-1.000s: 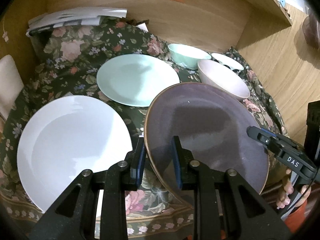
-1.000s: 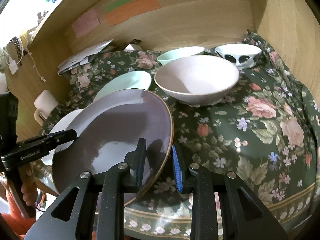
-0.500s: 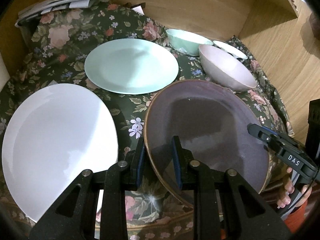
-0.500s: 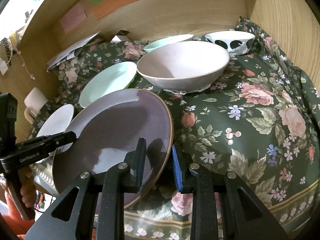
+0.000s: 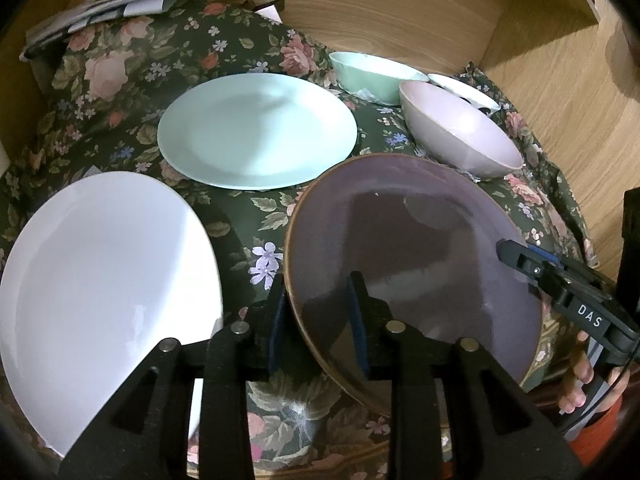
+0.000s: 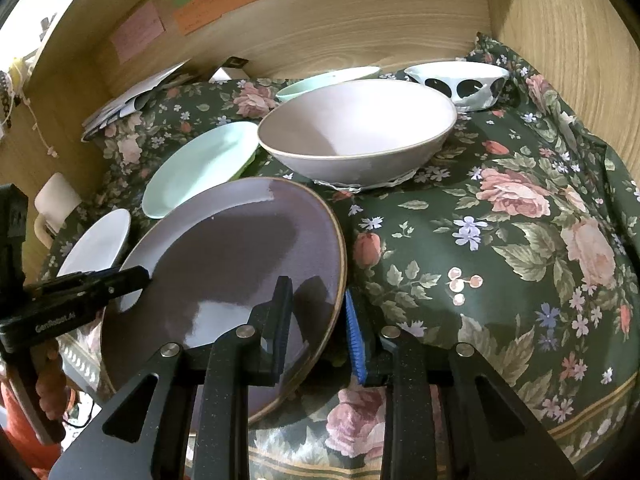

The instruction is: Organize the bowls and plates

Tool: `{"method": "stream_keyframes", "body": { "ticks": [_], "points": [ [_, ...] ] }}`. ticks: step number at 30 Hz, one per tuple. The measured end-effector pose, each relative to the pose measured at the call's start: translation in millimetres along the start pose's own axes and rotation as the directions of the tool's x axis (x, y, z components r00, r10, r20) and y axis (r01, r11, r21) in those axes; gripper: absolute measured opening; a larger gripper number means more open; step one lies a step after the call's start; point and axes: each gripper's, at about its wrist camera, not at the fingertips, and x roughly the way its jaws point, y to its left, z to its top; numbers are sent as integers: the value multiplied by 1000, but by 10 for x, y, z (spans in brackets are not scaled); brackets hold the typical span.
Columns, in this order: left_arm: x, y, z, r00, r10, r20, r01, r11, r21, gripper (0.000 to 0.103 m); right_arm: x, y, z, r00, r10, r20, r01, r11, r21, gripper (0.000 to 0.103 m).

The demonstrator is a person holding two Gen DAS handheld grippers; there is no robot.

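Both tools are clamped on the purple plate: the left tool pinches its near-left rim, the right tool its near-right rim, a finger above and one below on each side. The plate is held lifted off the cloth, tilted, over the front of the surface. Over the last second it has been carried forward, so the mint plate and the pink bowl now loom closer, while the white plate has slid off to the left. That looks like a stacking move, probably onto the mint plate just ahead. The mint bowl and the spotted bowl sit untouched at the back, so sorting has barely begun.
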Motion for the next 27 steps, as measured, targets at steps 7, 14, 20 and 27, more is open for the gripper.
{"method": "stream_keyframes", "body": {
  "ticks": [7, 14, 20, 27],
  "points": [
    [7, 27, -6, 1000, -16, 5, 16, 1000, 4, 33, -10, 35, -2, 1000, -30, 7, 30, 999, -38, 26],
    [-157, 10, -6, 997, 24, 74, -25, 1000, 19, 52, -164, 87, 8, 998, -43, 46, 46, 997, -60, 32],
    [-380, 83, 31, 991, 25, 132, -25, 1000, -2, 58, -382, 271, 61, 991, -48, 125, 64, 990, -124, 50],
    [-830, 217, 58, 963, 56, 263, -52, 998, -25, 81, -488, 558, 146, 984, 21, 175, 10, 985, -175, 58]
  ]
}}
